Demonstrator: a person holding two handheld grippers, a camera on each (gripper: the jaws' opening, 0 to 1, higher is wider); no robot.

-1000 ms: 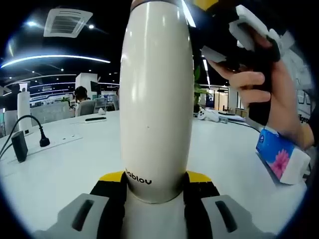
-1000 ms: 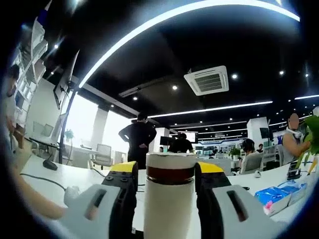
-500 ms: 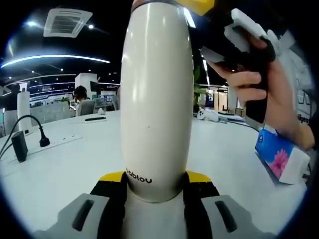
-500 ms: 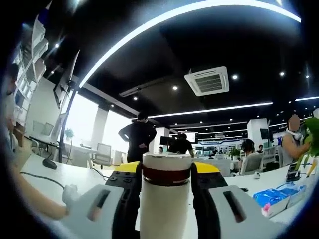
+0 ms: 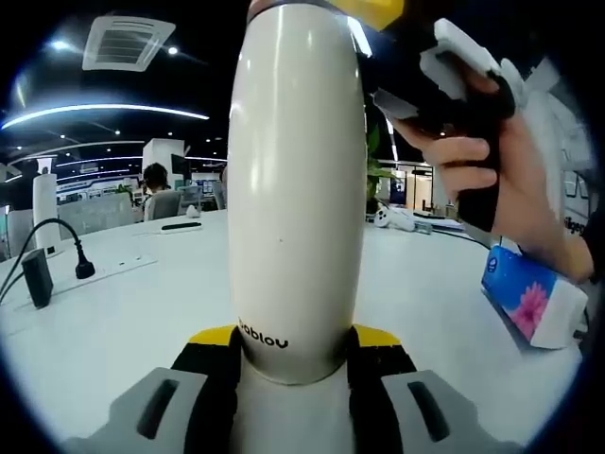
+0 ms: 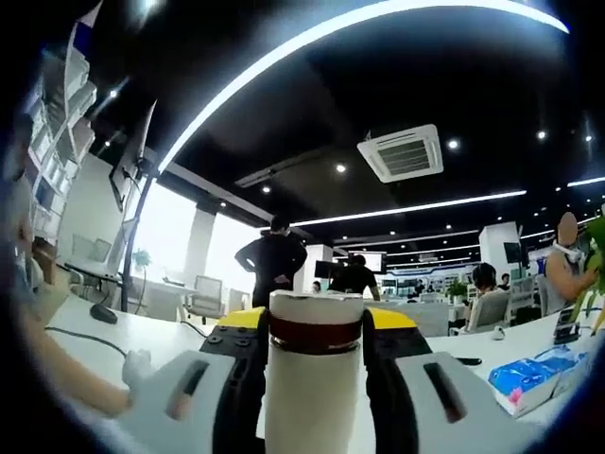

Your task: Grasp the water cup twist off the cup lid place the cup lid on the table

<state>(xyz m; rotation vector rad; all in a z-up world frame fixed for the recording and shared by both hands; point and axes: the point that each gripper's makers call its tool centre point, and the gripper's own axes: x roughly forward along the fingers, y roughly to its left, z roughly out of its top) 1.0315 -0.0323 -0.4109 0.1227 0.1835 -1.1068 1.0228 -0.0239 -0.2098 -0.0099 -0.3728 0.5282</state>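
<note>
Gripping cream water cup (image 5: pixel 295 189) marked "bablov" in left gripper (image 5: pixel 295 355), right gripper (image 6: pixel 315 331) clamped on cup lid (image 6: pixel 315 317)

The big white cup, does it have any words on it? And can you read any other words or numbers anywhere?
"bablov", or close to it: dark letters low on the water cup, just above the left gripper; the first letter is partly hidden, so I can't be sure.
The tissue pack shows a pink flower; no words on it can be read.
Letters at the far right edge of the left gripper view are too cut off to read.
</note>
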